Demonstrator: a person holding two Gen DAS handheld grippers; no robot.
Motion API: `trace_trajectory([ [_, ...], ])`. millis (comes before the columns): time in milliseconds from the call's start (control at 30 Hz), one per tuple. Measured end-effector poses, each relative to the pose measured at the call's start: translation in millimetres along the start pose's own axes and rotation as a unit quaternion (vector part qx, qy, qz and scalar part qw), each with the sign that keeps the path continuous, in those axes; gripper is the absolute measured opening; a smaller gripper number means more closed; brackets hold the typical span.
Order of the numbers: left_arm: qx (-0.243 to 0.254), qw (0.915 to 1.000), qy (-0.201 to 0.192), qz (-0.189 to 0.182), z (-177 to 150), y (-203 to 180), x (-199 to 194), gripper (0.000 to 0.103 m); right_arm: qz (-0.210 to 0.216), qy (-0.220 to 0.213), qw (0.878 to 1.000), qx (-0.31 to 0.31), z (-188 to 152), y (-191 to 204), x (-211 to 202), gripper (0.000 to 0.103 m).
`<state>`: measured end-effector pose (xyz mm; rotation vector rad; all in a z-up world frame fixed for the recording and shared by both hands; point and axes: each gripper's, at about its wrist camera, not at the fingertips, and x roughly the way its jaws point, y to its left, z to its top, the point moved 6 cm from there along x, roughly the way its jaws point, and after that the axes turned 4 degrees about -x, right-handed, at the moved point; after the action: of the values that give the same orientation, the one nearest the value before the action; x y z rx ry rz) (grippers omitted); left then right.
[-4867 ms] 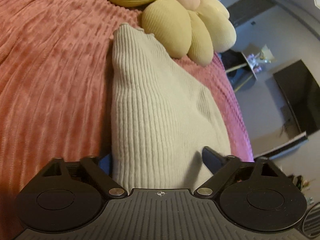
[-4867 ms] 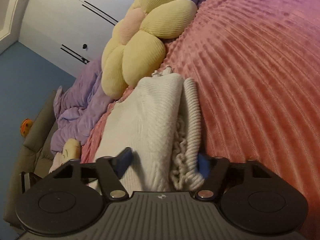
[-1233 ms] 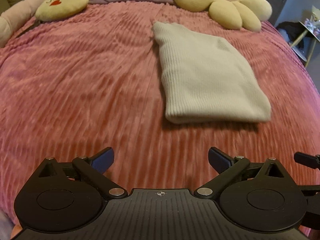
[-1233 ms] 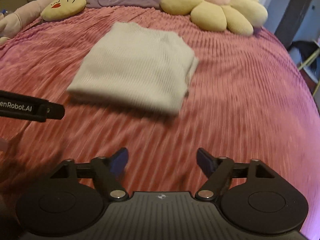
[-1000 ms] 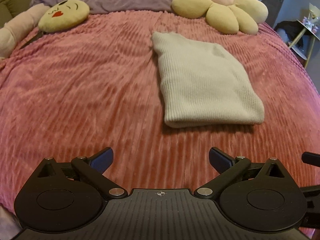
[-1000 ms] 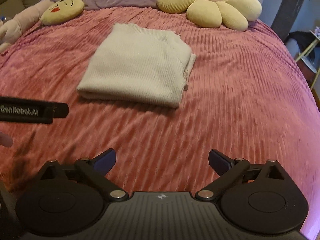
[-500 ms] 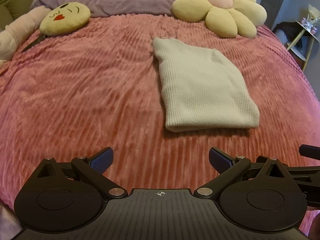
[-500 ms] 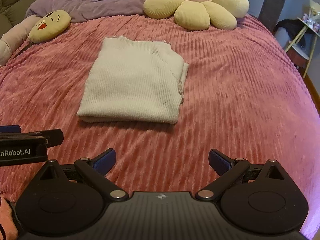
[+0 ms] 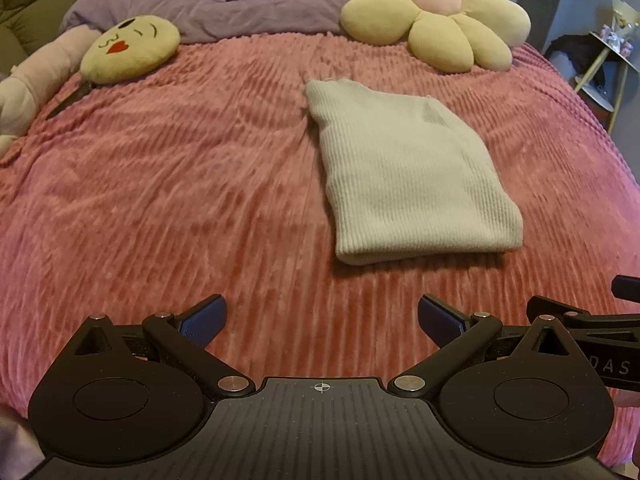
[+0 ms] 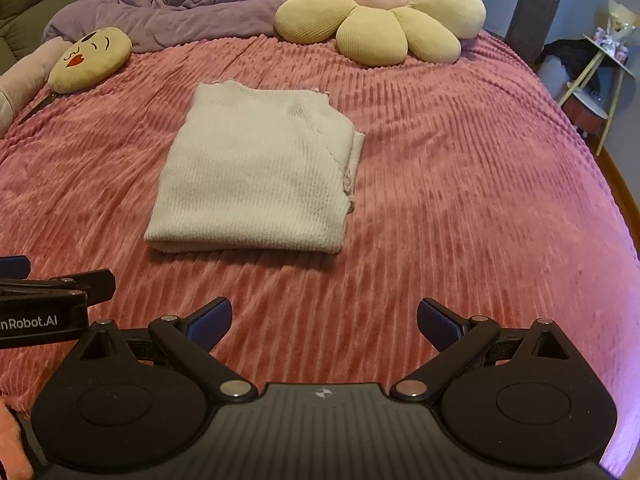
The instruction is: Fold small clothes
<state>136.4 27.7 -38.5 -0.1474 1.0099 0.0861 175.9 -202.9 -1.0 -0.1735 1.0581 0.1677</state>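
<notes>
The sweater (image 9: 408,176) lies folded into a flat cream rectangle on the pink bedspread (image 9: 180,184), out ahead of both my grippers and touching neither. Its long axis runs away from me, toward the flower pillow (image 9: 436,20) at the head of the bed, tilted a little to the left at the far end. The thick folded edge is the end nearest me; the far end shows a thin wavy hem. From my right wrist the sweater (image 10: 256,172) sits left of centre, and its right side shows stacked layers with a loose frilled edge, while the left side is a smooth fold. From my left wrist it sits right of centre.

My left gripper (image 9: 322,320) has its fingers (image 9: 202,320) spread wide apart, holding nothing; only bedspread shows between the blue pads. My right gripper (image 10: 324,320) is the same: fingers (image 10: 438,322) wide apart, empty, hovering over bare bedspread (image 10: 460,184) near the sweater's folded end. The two grippers sit side by side; each shows at the edge of the other's view.

A yellow kissing-face pillow (image 9: 130,48) rests at the far left of the bed, well apart from the sweater, with a purple duvet (image 9: 224,4) bunched behind it. The flower pillow (image 10: 380,12) lies near the sweater's far end, not touching it.
</notes>
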Motion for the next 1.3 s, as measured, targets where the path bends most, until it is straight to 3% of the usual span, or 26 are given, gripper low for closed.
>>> trace_trajectory([
  [1300,0.004,1.0000,0.008,-0.003,-3.8,-5.3,1.9,0.103,0.003,-0.001,1.000,0.014,-2.3,-2.9,0.2,0.099],
])
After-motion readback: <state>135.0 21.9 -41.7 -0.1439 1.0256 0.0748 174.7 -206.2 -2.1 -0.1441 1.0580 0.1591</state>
